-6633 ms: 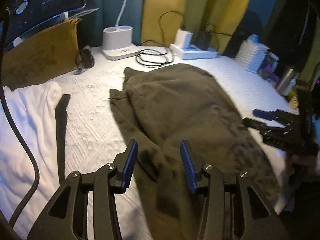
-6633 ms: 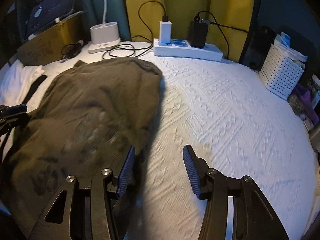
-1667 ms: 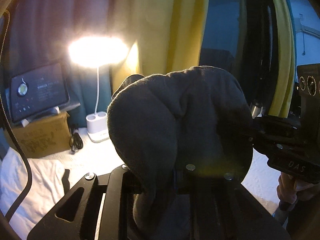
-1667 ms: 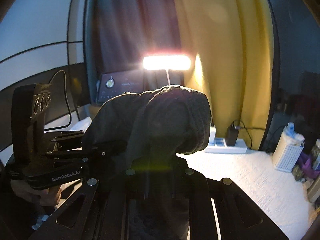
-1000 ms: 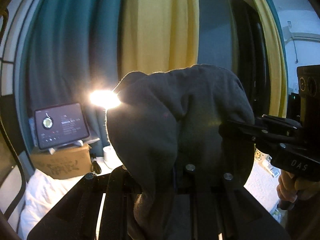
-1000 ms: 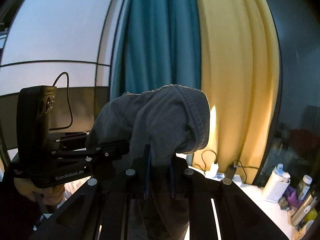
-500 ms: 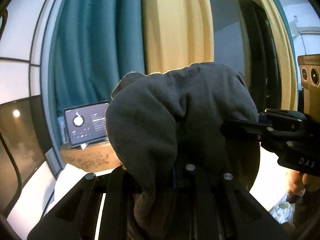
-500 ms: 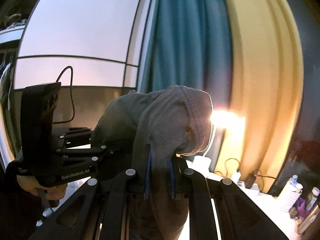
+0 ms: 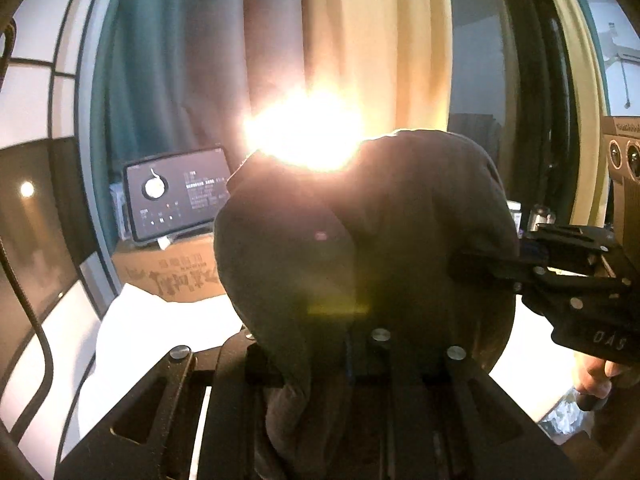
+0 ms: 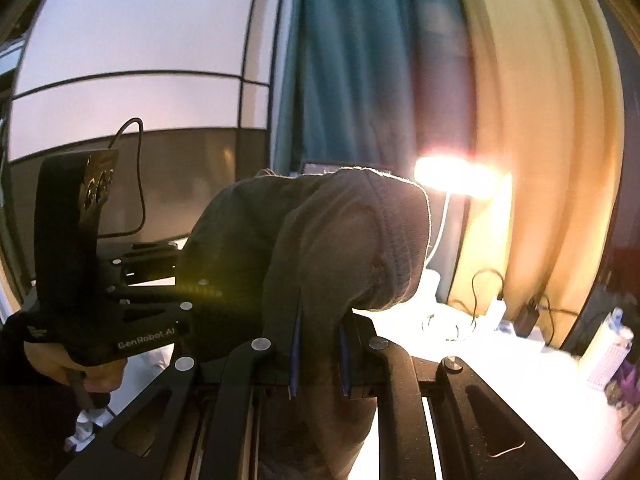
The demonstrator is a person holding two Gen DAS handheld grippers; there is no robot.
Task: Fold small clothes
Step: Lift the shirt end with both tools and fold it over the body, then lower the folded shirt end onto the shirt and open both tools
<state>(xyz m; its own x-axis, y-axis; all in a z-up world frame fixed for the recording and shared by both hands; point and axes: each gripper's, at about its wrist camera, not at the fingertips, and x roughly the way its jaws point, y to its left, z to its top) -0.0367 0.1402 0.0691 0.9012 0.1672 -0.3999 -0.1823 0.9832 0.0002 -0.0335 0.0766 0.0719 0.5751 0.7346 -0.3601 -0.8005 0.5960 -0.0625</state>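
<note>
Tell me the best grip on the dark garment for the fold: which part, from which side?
The two top corners, as now: left gripper and right gripper each pinch a bunched edge of the dark garment, entering level from the near side. Cloth drapes over both jaws and hangs below, so the spread corners should keep it flat when it is laid down.

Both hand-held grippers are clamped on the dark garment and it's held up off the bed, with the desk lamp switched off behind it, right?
Not quite: the desk lamp is on, glaring behind the dark garment in both wrist views. The rest holds.
</note>
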